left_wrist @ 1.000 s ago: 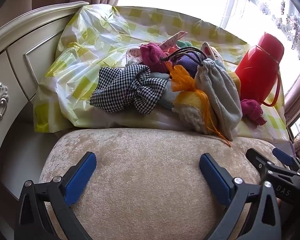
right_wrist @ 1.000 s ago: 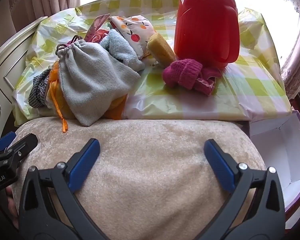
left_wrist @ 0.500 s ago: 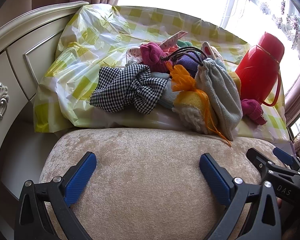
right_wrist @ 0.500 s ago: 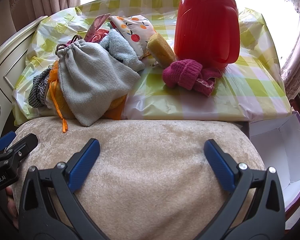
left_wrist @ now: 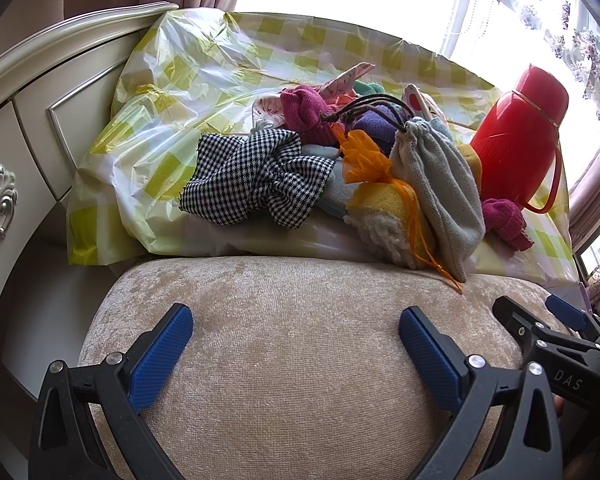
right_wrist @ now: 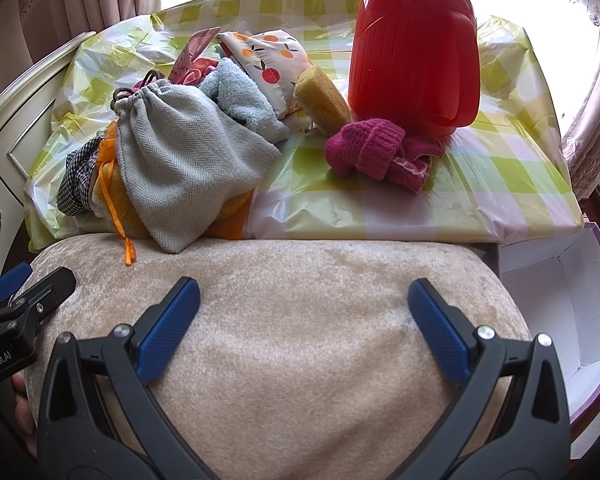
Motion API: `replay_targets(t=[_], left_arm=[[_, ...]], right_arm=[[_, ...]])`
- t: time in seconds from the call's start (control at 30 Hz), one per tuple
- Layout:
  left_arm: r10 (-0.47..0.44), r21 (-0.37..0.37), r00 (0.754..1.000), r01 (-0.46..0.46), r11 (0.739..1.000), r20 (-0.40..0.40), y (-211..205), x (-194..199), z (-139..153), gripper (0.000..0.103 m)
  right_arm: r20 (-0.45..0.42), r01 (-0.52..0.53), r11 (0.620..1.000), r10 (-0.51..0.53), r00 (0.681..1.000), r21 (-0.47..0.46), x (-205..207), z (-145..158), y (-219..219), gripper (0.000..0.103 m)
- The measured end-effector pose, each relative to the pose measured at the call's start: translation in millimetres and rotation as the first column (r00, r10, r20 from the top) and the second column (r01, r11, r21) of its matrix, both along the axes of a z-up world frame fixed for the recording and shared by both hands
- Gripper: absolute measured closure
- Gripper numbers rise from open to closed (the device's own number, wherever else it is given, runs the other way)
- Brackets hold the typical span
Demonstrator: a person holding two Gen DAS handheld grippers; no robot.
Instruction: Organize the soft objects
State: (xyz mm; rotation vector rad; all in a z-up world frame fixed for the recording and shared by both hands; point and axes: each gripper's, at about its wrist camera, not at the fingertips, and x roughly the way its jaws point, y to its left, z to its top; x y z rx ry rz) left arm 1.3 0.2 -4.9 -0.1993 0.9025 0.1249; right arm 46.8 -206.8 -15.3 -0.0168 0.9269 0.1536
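Grey drawstring pouch (right_wrist: 188, 160), one; red flask (right_wrist: 414, 52), one.

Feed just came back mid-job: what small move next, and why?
Probably ease the right hand-held gripper forward toward the magenta knit piece. Both hand-held grippers are open and empty over the beige cushion, and that piece lies apart from the pile, with the white box just right.

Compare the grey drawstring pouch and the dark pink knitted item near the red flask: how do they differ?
The grey drawstring pouch is herringbone weave; the pink knitted item is ribbed knit. The pouch leans on the pile and overhangs the beige cushion; the knit lies apart from the pile, against the red flask. The pouch looks larger. Both are soft and lie on the checked plastic cover.
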Motion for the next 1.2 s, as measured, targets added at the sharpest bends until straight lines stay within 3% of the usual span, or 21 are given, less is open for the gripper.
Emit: replay_targets(t=[0.4,0.73,0.87,1.2], left_arm=[[0.000,-0.001,1.000,0.000,1.000,-0.002,0,0,0,0.000],[0.029,-0.013,0.999,-0.029,0.999,-0.017,6,11,8,0.000],[0.071,-0.024,0.997,-0.071,0.997,-0.012,22,27,14,0.008],[0.130,-0.107,0.991,-0.133,0.985,-0.037,56,93,11,0.016]], right_arm=[[-0.001,-0.001,1.000,0.001,1.000,-0.002,0,0,0,0.000],[-0.097,-0.028,1.000,0.029,0.995,0.005,11,5,-3,0.000],[-0.098,-0.050,0.999,0.050,0.994,-0.003,24,13,-11,0.000],[-0.103,0.044,0.999,-0.043,0.994,0.009,81,20,-49,0.000]])
